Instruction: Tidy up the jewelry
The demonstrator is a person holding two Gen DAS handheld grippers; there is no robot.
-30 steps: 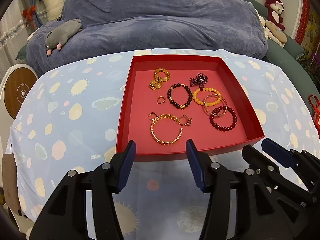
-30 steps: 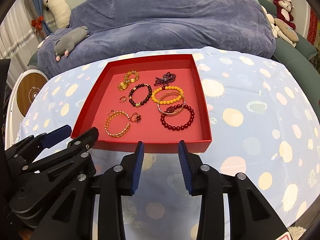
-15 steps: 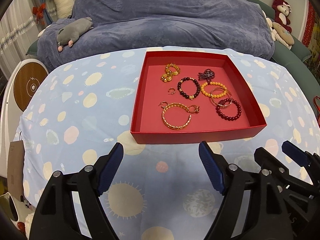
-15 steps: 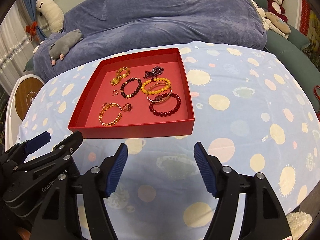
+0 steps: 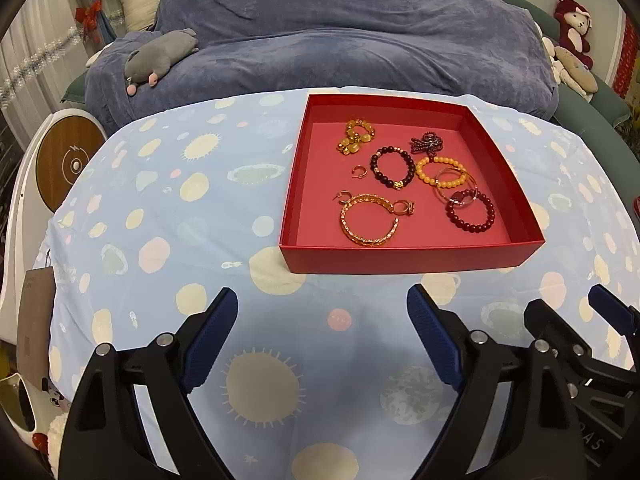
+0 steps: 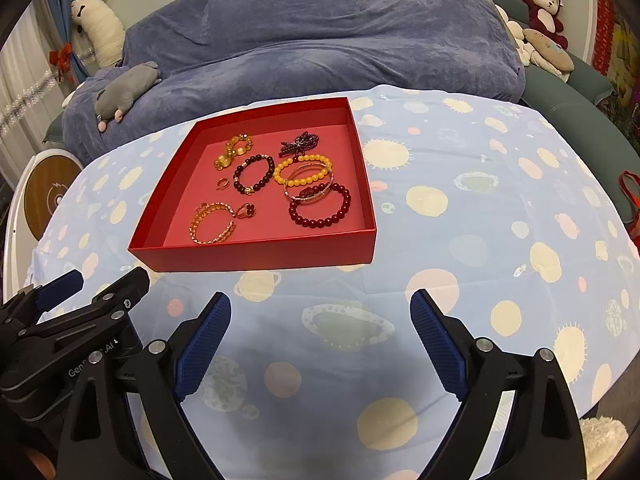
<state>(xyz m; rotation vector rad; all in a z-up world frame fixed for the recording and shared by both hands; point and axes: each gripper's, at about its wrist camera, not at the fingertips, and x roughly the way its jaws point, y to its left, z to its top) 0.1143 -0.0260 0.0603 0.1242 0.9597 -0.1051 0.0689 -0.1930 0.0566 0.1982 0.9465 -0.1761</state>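
Observation:
A red tray [image 5: 400, 258] [image 6: 256, 254] sits on the table and holds several pieces of jewelry: a gold bangle [image 5: 370, 220] [image 6: 212, 222], a dark red bead bracelet [image 5: 470, 212] [image 6: 320, 208], a yellow bead bracelet [image 5: 440, 170] [image 6: 302, 168], a dark bead bracelet [image 5: 392, 168] [image 6: 254, 174], gold links [image 5: 356, 136] and small rings. My left gripper [image 5: 322, 328] is open and empty, well short of the tray's near wall. My right gripper [image 6: 320, 328] is open and empty, beside the left one [image 6: 72, 312].
The table wears a light blue cloth with planet and sun prints [image 5: 160, 200]. A blue-covered sofa [image 5: 340, 40] with plush toys [image 5: 160, 56] stands behind it. A white round device [image 5: 60, 160] is at the left. The table edge drops off at the right [image 6: 616, 380].
Both grippers have pulled back from the tray's near wall and opened wide. The tray and jewelry have not moved.

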